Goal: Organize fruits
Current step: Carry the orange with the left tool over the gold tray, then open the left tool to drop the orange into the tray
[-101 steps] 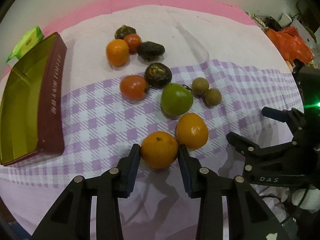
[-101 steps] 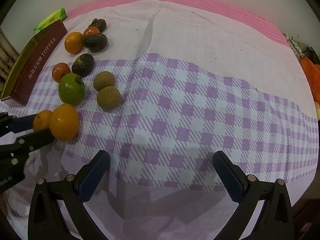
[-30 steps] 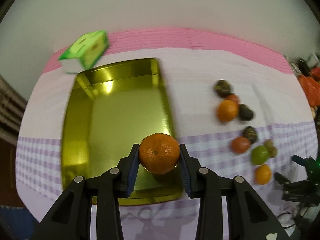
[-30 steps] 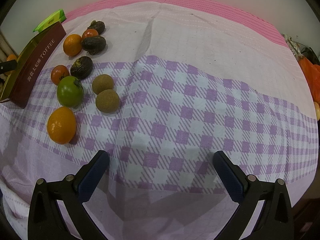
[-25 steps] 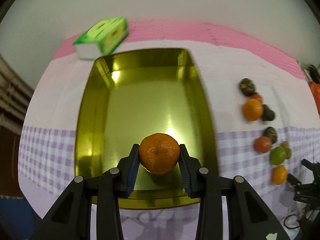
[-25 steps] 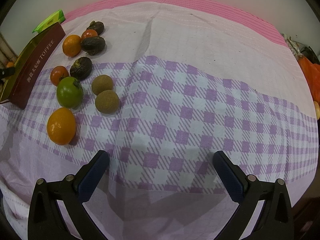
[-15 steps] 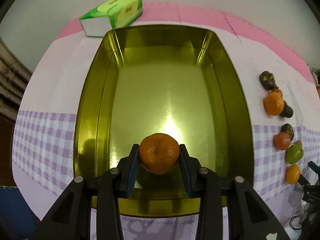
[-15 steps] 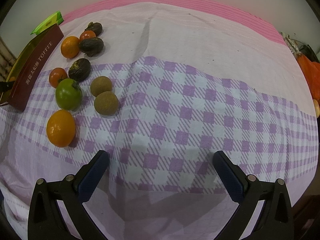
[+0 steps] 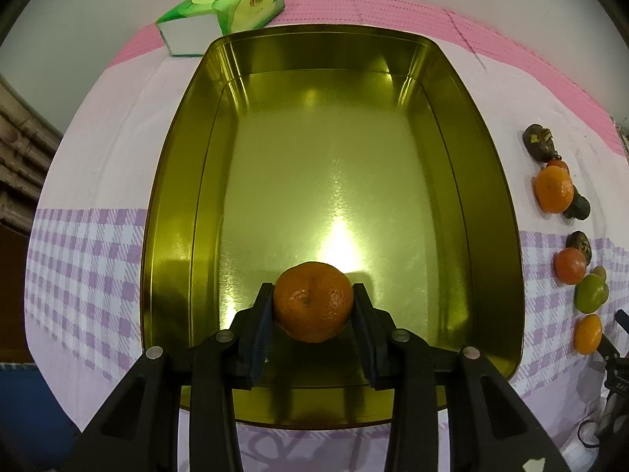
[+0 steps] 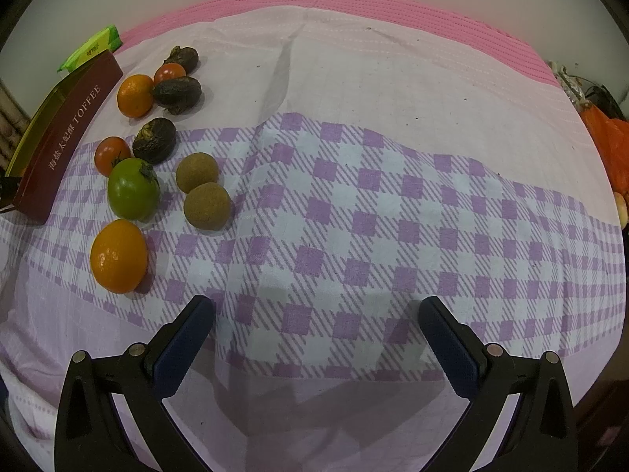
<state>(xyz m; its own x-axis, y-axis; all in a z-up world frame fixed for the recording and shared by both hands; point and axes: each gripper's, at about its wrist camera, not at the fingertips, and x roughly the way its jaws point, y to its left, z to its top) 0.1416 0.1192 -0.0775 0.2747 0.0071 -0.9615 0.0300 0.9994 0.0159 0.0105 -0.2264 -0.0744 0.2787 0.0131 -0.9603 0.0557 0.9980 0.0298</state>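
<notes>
The left gripper [image 9: 313,310] clamps a mandarin orange [image 9: 313,301] between its two blue pads, one pad pressed against each side of the fruit, stem scar facing the camera. The fruit sits at the fingertips, over the near end of the gold tin tray [image 9: 177,181], close above the shiny floor where a bright glare shows just behind it. Whether it touches the tray floor cannot be told. The tray holds nothing else. A green tissue pack [image 9: 224,8] lies at the tray's far left corner, on the pink edge of the tablecloth [image 9: 78,259].

To the right of the tray, the remaining fruit lies in a loose line on the cloth. In the right wrist view these are an orange [image 10: 118,256] nearest the camera, a green tomato [image 10: 133,188] behind it, two brown longans [image 10: 207,205] touching each other beside it, a red tomato [image 10: 112,154] touching a dark wrinkled fruit [image 10: 154,140], then another mandarin [image 10: 135,95], a small red tomato [image 10: 170,72] and two more dark fruits [image 10: 177,92] clustered together. The tray's maroon side, lettered TOFFEE, stands at the left edge of that view.

The right gripper [image 10: 316,340] hangs over bare purple-checked cloth with its jaws spread wide and nothing between them, well apart from the nearest orange.
</notes>
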